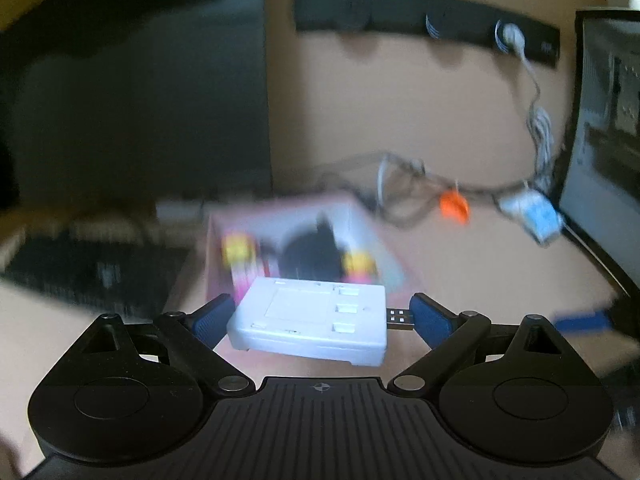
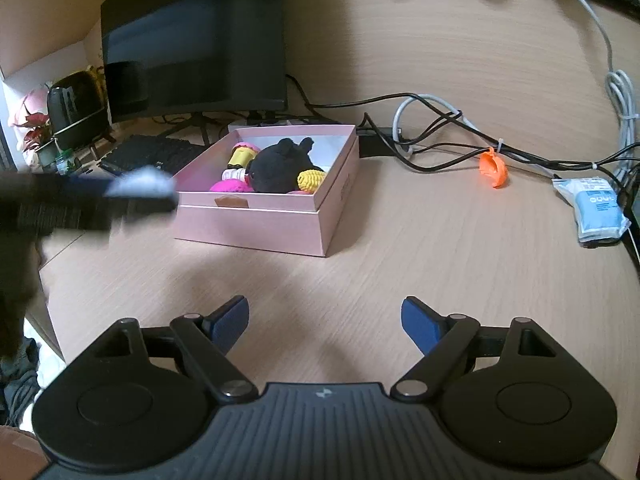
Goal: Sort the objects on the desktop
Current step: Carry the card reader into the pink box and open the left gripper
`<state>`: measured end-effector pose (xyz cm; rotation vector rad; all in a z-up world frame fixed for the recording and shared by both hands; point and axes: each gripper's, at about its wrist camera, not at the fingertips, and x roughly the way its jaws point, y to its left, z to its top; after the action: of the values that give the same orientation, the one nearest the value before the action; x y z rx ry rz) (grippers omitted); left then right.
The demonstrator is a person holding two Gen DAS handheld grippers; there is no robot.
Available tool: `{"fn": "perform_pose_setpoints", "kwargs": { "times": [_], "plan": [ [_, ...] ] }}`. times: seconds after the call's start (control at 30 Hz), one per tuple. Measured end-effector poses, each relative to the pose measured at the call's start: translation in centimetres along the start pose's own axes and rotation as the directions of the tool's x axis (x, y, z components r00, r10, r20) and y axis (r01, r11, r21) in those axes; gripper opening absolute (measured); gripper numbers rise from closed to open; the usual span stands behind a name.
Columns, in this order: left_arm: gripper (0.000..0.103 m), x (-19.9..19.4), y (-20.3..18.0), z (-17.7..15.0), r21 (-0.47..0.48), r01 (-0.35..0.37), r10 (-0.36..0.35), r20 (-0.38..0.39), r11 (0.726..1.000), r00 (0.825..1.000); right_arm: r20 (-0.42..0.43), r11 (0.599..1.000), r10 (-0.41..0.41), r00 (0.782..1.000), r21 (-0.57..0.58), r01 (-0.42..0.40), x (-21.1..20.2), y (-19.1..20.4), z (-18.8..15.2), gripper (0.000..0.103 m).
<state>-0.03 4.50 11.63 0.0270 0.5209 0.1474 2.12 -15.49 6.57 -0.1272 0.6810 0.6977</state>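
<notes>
My left gripper (image 1: 320,316) is shut on a white flat USB device (image 1: 312,320) with a plug sticking out on its right, held above the desk in front of the pink box (image 1: 360,216); the view is blurred. In the right wrist view the left gripper (image 2: 120,196) shows as a blur with the white device just left of the pink box (image 2: 256,224). The box holds a black plush toy (image 2: 280,168), a yellow knitted piece (image 2: 310,180) and pink items. My right gripper (image 2: 325,324) is open and empty above the bare desk.
An orange cap (image 2: 493,168) and a blue-white packet (image 2: 596,208) lie on the right among cables (image 2: 432,136). A monitor (image 2: 196,40) and keyboard (image 2: 148,152) stand behind left of the box. A second screen (image 1: 608,140) stands at the right.
</notes>
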Motion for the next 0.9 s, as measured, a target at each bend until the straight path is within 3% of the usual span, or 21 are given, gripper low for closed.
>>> {"fn": "perform_pose_setpoints", "kwargs": {
  "times": [0.1,0.2,0.3,0.4,0.53,0.7,0.8,0.9],
  "plan": [
    [0.097,2.5,0.6,2.7,0.019,-0.034,0.032,0.076,0.999,0.997,-0.003,1.000,-0.014,1.000,0.015,0.014,0.1,-0.1,0.1,0.084],
    [0.098,5.8,1.2,3.9,0.013,-0.035,0.035,0.049,0.999,0.998,-0.012,0.999,-0.026,1.000,0.019,0.026,0.1,0.1,-0.1,0.085],
    [0.100,6.7,1.4,2.6,-0.021,-0.046,0.046,0.002,0.999,0.999,-0.014,0.999,-0.043,0.999,0.007,0.044,-0.1,0.0,-0.4,0.089],
    [0.102,5.7,0.6,-0.3,0.002,-0.038,0.038,-0.034,0.999,0.999,-0.024,0.997,-0.077,0.997,0.015,0.077,0.2,-0.9,-0.8,0.092],
    [0.102,5.3,-0.4,-2.8,0.013,0.047,-0.045,-0.134,0.999,0.990,-0.034,0.989,-0.146,0.989,0.025,0.147,1.4,-3.1,0.0,0.092],
    [0.103,5.1,0.4,-3.1,-0.054,0.174,-0.182,-0.219,0.983,0.959,0.034,0.975,-0.223,0.974,0.005,0.223,5.4,-6.9,4.2,0.092],
    [0.103,4.3,0.6,-3.3,-0.008,0.184,-0.181,-0.206,0.983,0.962,0.073,0.960,-0.280,0.957,0.010,0.280,9.7,-9.7,7.8,0.080],
    [0.103,3.9,1.4,-4.0,0.016,0.189,-0.180,-0.229,0.982,0.957,0.092,0.917,-0.397,0.913,0.011,0.398,14.6,-12.6,11.0,0.067]
  ]
}}
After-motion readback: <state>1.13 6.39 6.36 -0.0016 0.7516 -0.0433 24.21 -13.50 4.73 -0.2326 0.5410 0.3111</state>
